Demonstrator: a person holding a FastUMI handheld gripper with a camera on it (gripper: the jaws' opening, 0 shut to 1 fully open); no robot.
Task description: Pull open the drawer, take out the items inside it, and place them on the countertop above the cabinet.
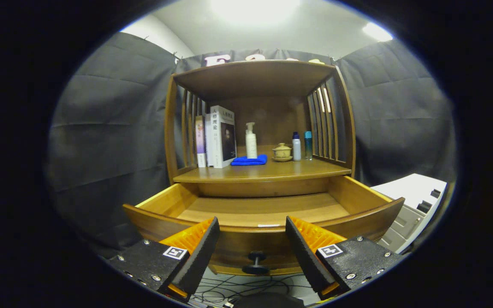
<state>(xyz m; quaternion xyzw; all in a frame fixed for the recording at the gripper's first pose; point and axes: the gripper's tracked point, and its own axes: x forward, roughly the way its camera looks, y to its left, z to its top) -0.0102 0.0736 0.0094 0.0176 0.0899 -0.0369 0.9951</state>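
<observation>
Just ahead of the spread, empty gripper (252,224), the brown wooden drawer (263,209) was seen pulled open, apparently bare; its hidden front corners should be checked before anything is declared removed.

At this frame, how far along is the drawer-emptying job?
Done: the wooden drawer is pulled open and the part of its floor in view is bare. A folded blue cloth lies on the wooden countertop among books and bottles; I cannot tell which came from the drawer. In hand: nothing; the gripper has its jaws open, just short of the black drawer knob. Left: possibly nothing.
</observation>
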